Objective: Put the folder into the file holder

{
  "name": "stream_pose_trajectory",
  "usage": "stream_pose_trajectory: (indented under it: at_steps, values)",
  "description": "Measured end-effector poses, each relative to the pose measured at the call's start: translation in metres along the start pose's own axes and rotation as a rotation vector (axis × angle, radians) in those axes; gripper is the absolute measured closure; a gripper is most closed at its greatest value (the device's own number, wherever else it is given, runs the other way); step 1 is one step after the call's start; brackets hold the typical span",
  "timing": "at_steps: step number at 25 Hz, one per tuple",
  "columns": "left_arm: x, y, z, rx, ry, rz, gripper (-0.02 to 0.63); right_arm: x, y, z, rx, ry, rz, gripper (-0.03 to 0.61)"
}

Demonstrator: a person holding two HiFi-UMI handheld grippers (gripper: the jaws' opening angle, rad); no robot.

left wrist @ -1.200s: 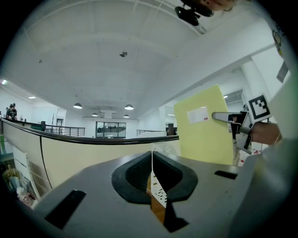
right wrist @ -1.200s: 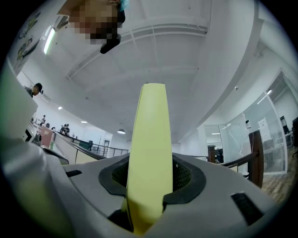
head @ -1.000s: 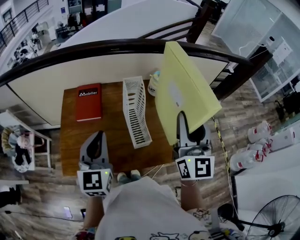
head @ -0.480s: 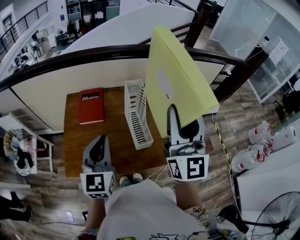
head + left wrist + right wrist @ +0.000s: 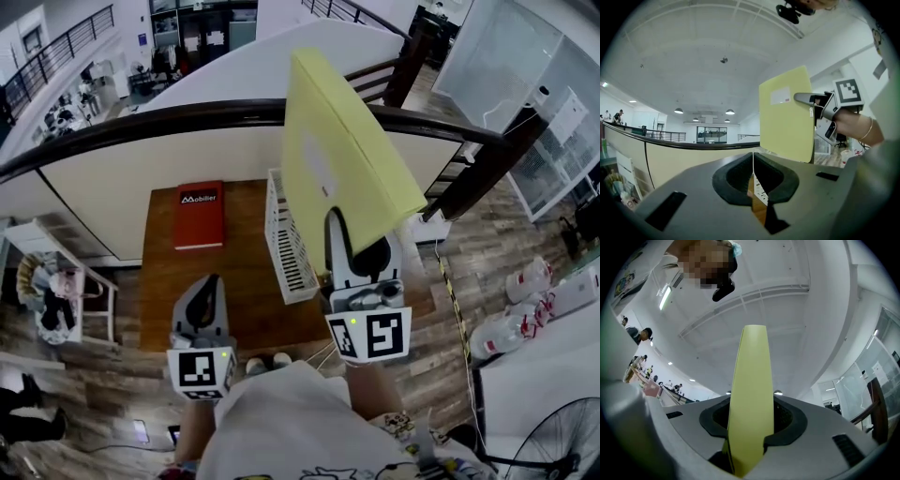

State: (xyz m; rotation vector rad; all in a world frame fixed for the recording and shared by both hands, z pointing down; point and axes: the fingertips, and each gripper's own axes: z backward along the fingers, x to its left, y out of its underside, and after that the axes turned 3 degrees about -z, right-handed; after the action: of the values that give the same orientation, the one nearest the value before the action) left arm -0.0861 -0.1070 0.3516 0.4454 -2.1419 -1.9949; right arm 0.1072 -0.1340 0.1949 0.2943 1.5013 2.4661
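While the right tongs (image 5: 354,242) clench the yellow folder (image 5: 339,155) upright above the white file holder (image 5: 292,258) on the surface (image 5: 178,281), left tongs (image 5: 208,292) rest clenched, empty. Recommend lowering edge-first, parallel to its slots; alignment seemingly close.

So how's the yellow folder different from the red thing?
The yellow folder is up in the air, clamped in the right gripper; the red thing lies flat on the table. The red thing has white lettering; the yellow folder has a pale label. Both are flat rectangles.
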Motion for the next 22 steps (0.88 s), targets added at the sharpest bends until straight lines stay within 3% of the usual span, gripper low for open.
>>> stream_pose_trajectory:
  at_steps: [22]
  values:
    - [0.006,0.015,-0.015,0.055,-0.015,0.002,0.606,-0.006,0.074,-0.012,0.126,0.009,-0.054,0.425]
